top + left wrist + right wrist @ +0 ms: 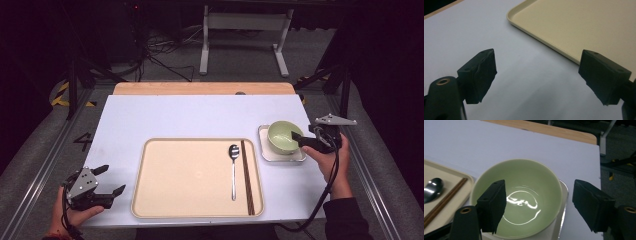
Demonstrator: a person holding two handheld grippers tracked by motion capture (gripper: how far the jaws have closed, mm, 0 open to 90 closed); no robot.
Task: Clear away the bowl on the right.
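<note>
Two jaws of the right gripper stand wide apart astride the near rim of the green bowl, one jaw over the bowl's inside, the other outside the wall; the pads press on nothing, so the bowl is not held. In the high view that gripper sits at the bowl's right edge. The step in hand looks like a rim grasp: lower until the wall sits deep between the pads, close squarely on it, then lift level so the glazed bowl neither slips nor tips. The bowl is empty, with only a glare ring on its floor. It rests on a small white square plate, just right of the tray. I cannot tell whether plate and tray touch. The beige tray holds a metal spoon and dark chopsticks, lying side by side along its right part; the rest of it is bare. The left gripper rests open near the tray's near left corner, nothing between its jaws.
</note>
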